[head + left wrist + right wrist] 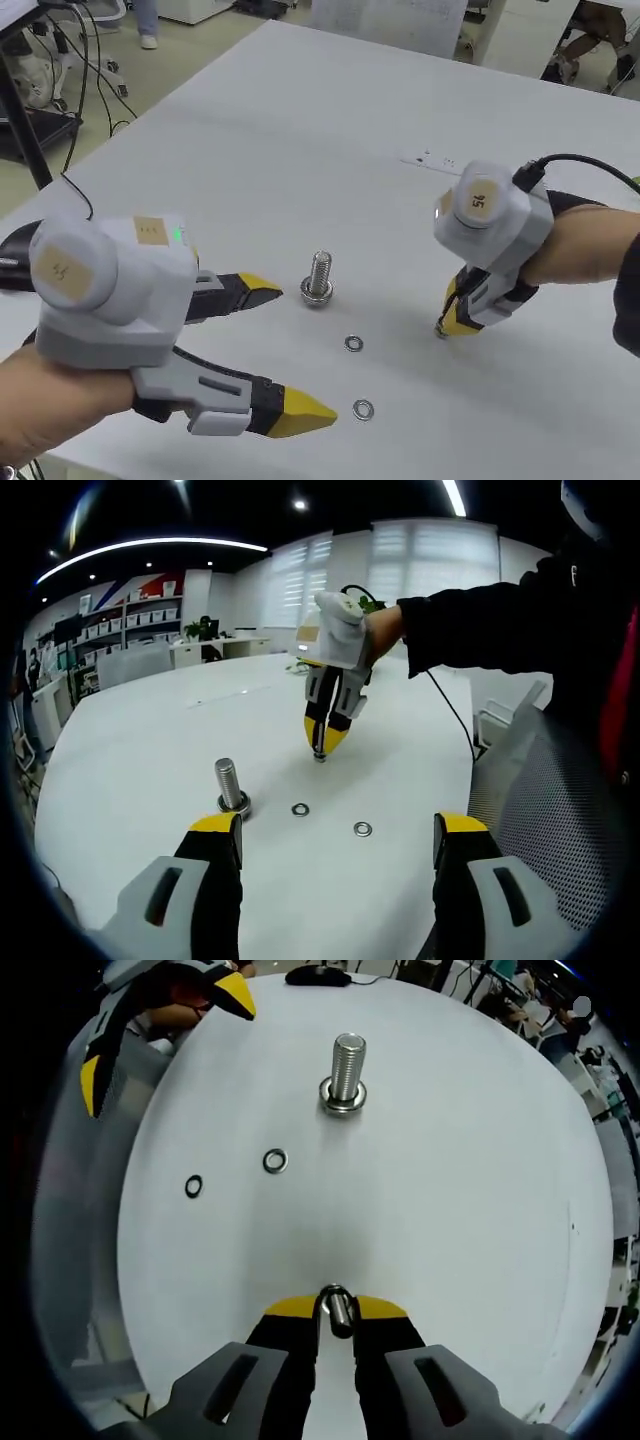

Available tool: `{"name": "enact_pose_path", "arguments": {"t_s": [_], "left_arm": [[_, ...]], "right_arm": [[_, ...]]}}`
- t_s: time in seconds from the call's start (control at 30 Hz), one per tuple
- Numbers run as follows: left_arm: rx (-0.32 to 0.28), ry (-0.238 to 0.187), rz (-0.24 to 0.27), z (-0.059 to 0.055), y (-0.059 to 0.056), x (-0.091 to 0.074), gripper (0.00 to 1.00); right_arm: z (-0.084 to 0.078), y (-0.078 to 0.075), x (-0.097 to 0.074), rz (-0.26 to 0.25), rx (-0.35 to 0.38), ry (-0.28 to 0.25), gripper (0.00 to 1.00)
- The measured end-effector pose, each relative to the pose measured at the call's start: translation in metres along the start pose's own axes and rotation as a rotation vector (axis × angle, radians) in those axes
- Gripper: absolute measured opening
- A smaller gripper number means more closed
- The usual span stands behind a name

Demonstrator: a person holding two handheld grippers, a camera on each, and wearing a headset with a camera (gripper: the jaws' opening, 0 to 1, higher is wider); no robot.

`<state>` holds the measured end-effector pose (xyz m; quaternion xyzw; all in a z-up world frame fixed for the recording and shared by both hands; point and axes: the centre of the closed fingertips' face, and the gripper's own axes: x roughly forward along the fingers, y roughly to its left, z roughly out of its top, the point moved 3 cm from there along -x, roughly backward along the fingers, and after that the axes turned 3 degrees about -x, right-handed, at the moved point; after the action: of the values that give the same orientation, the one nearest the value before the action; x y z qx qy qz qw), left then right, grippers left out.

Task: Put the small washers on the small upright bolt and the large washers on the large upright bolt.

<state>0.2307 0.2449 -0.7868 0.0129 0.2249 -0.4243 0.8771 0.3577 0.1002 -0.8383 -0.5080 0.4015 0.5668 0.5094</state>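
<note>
Two washers (353,344) lie flat on the worktop (300,150) near the large bolt (319,275), likely light, stiff, slippery, best pinched across the rim; left claw (302,350) gapes empty, right claw (447,325) clamps what looks like the small bolt (338,1310).

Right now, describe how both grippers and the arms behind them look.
The left gripper has a boxy white-grey housing with a round tan sticker, a small green light, and black jaws tipped yellow. The right gripper matches it. Its sticker bears a handwritten number, and a black cable runs from its top. A dark sleeve covers the right arm.
</note>
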Motion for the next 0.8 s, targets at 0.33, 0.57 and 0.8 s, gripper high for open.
{"name": "enact_pose_path", "arguments": {"t_s": [0.33, 0.57, 0.8], "left_arm": [[-0.003, 0.000, 0.002, -0.0009, -0.0004, -0.0019, 0.78], [-0.004, -0.001, 0.003, -0.0012, -0.0007, -0.0023, 0.78], [-0.004, 0.000, 0.005, -0.0018, 0.0001, -0.0029, 0.78]], "right_arm": [[0.0014, 0.0031, 0.0033, 0.002, -0.005, -0.001, 0.14], [0.0018, 0.0035, 0.0031, 0.002, -0.006, -0.002, 0.14], [0.0015, 0.0017, 0.0023, -0.002, 0.000, -0.006, 0.19]]}}
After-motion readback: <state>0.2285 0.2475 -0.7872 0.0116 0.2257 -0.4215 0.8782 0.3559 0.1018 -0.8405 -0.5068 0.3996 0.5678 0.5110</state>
